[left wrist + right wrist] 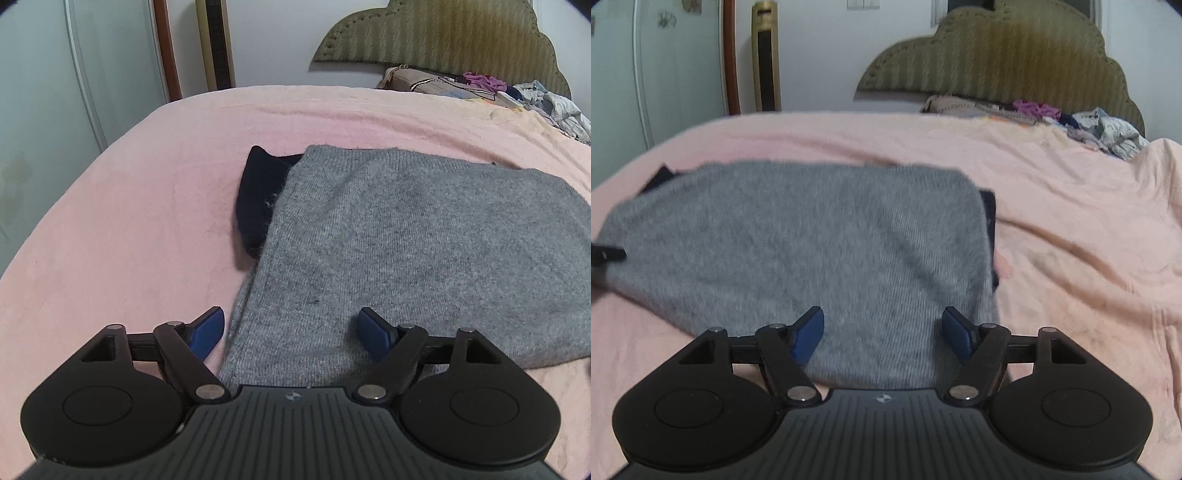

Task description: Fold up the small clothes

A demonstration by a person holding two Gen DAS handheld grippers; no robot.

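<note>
A grey knit garment (399, 240) lies folded flat on the pink bed sheet (129, 221); it also shows in the right wrist view (812, 240). A dark navy garment (258, 199) lies under it and sticks out at its left edge, and a dark strip (988, 218) shows at its right edge. My left gripper (291, 328) is open and empty, just above the grey garment's near left edge. My right gripper (882, 328) is open and empty over the garment's near right part. The tip of the left gripper (607, 254) shows at the far left of the right wrist view.
A pile of unfolded clothes (1100, 129) and a pillow (960, 105) lie at the head of the bed by the olive headboard (997, 55). A wardrobe door (55, 92) and a tall standing fan (766, 59) stand past the bed's far left.
</note>
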